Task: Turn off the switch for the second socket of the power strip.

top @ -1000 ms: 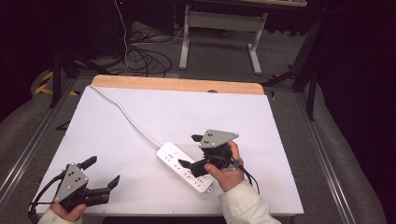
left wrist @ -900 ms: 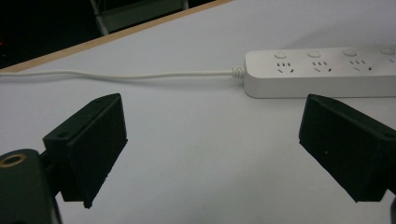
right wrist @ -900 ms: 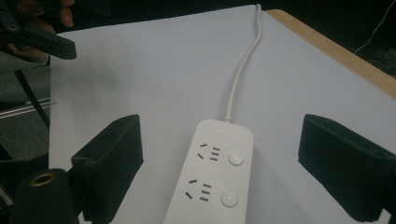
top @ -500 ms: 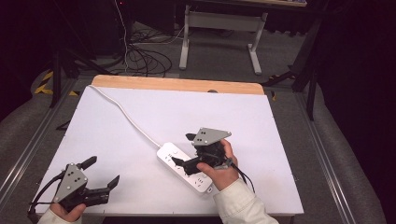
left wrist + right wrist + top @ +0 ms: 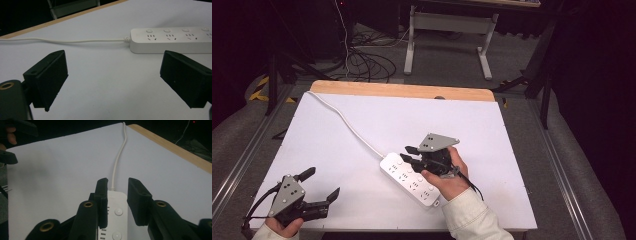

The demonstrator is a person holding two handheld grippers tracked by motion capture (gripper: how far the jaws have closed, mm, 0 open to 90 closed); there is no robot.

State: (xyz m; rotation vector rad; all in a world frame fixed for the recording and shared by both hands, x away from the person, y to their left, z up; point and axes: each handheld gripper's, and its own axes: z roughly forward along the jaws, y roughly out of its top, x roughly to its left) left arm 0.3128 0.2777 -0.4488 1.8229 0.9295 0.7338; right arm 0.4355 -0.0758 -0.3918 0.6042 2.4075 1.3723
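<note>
We judged the work to be at an early stage: the right gripper (image 5: pixel 409 155) had reached the white power strip (image 5: pixel 412 181), but no firm grasp was evident, and the strip lay flat on the white table (image 5: pixel 492 130), towards its near right part, with all of its sockets unoccupied. Its white cable (image 5: pixel 347 122) ran from the strip's far end across the table to the far left corner. What remained, as far as we could assess, was to close on the strip and then lift, shift or turn it.

Right gripper: in the right gripper view, its jaws stood partly open, narrowly set, and straddled the cable end of the strip (image 5: pixel 117 205). The left-hand fingertip (image 5: pixel 102 192) lay along the edge of the strip's top face, seemingly touching it; the right-hand fingertip (image 5: pixel 136 195) stood just beside the other long edge, with a strip of white casing between the two. We could not tell whether either pad was pressing. A round switch button (image 5: pixel 118 211) sat between the jaws.

Left gripper (image 5: pixel 319 184): it hovered low over the near left corner of the table, well apart from the strip. In the left gripper view its jaws stood wide open and held nothing; one fingertip (image 5: pixel 50 75) pointed at bare table, and the strip (image 5: pixel 172 40) lay beyond
</note>
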